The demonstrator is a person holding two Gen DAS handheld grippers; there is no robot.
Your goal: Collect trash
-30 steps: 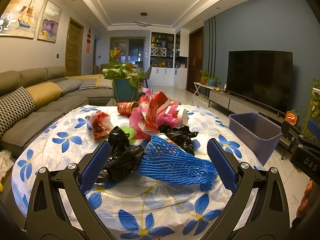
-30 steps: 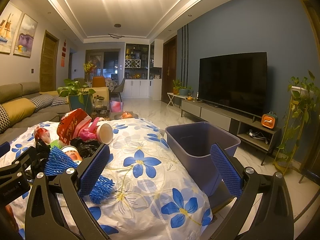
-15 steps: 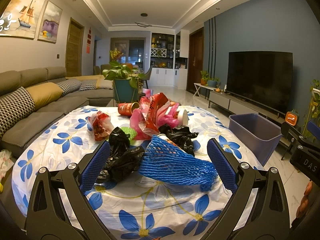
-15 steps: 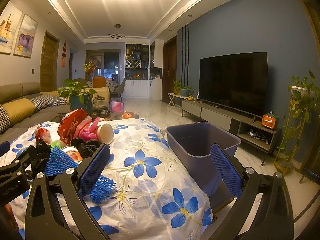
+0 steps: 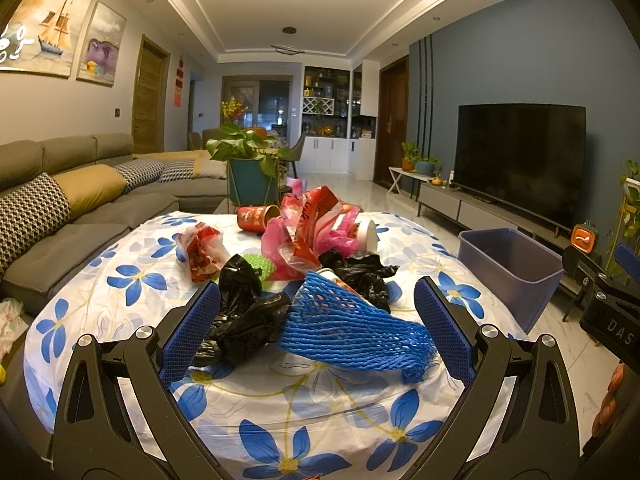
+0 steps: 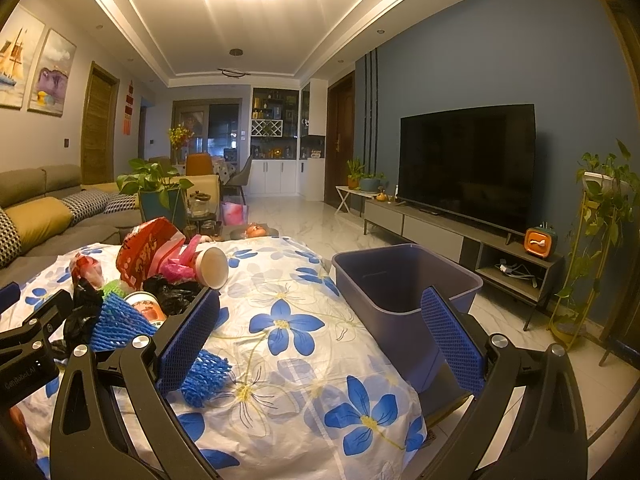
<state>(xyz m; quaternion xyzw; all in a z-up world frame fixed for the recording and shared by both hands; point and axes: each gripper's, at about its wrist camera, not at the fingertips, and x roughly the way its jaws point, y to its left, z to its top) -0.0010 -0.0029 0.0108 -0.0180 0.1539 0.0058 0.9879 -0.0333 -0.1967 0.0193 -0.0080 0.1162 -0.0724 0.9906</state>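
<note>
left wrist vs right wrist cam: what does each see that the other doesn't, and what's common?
Left wrist only: the open left gripper framing a crumpled black plastic bag, and a red cup lying on its side at the far side of the pile.

Right wrist only: the open right gripper, aimed past the table at the bin, and a tall plant stand by the TV.

Both: blue foam net, purple bin, floral tablecloth, sofa, TV.

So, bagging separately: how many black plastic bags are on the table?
2: one black bag beside the blue foam net, another behind it. More may be hidden.
</note>
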